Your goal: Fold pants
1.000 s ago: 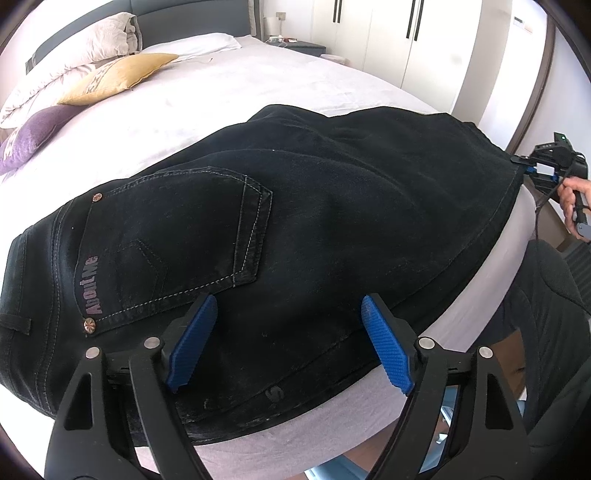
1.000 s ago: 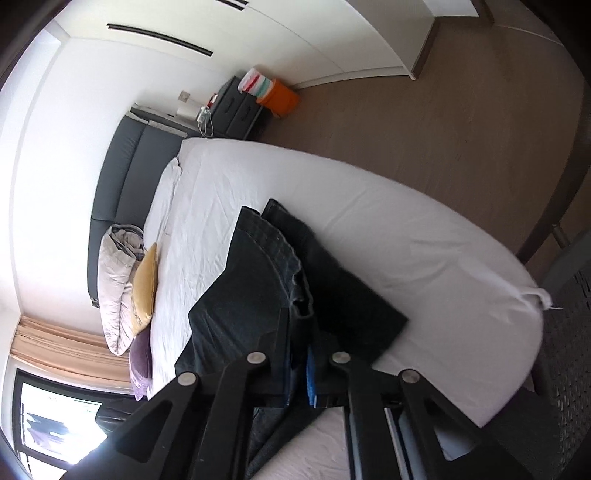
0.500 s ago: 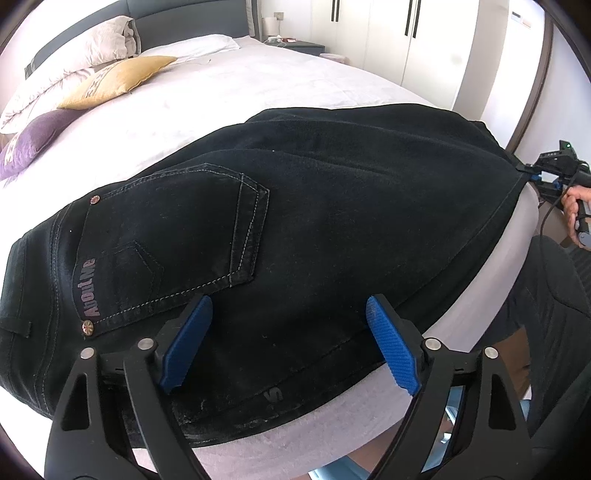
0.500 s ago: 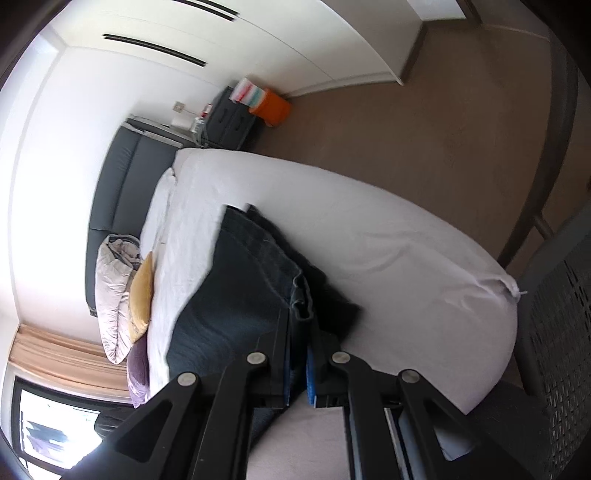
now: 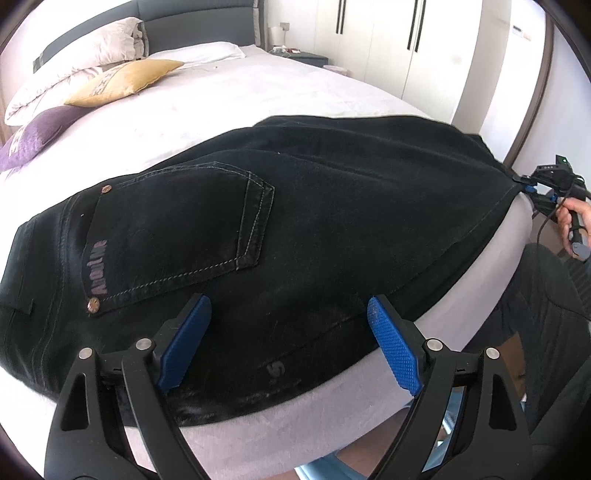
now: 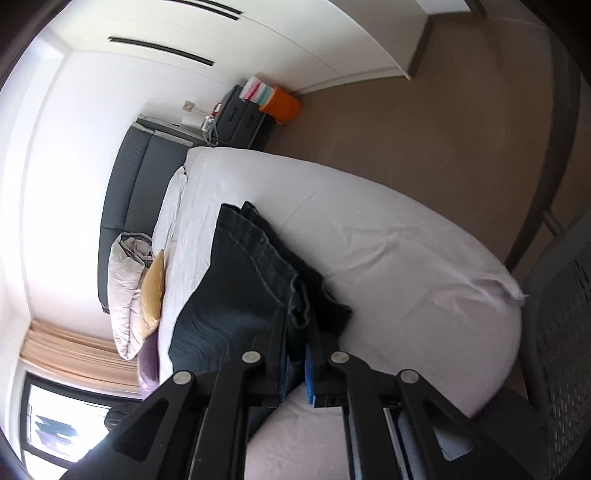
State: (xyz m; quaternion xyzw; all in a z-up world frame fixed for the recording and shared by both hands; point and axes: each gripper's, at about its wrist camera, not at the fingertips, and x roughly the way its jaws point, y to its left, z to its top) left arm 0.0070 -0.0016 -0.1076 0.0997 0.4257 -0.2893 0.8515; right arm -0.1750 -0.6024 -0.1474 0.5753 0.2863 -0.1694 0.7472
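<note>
White bedding covers the bed point(image 5: 280, 96), whose near edge carries the black pants point(image 5: 332, 229), back pocket up. Left gripper point(image 5: 290, 347) hovers over them, fingers spread wide, empty. Right gripper point(image 6: 295, 373) pinches the pants' hem. Beyond lie pillows point(image 5: 122, 79), a grey headboard point(image 5: 192, 27) and white wardrobes point(image 5: 417, 40).

White bed point(image 5: 295, 92): black pants point(image 5: 332, 221) spread near foot, pillows point(image 5: 85, 62) at headboard.

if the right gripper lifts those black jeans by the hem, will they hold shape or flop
Likely flop: the black jeans drape over the bed edge. Probably heavy, being thick layered denim at the right gripper. Slipping seems unlikely, since its jaws are shut on the hem.
</note>
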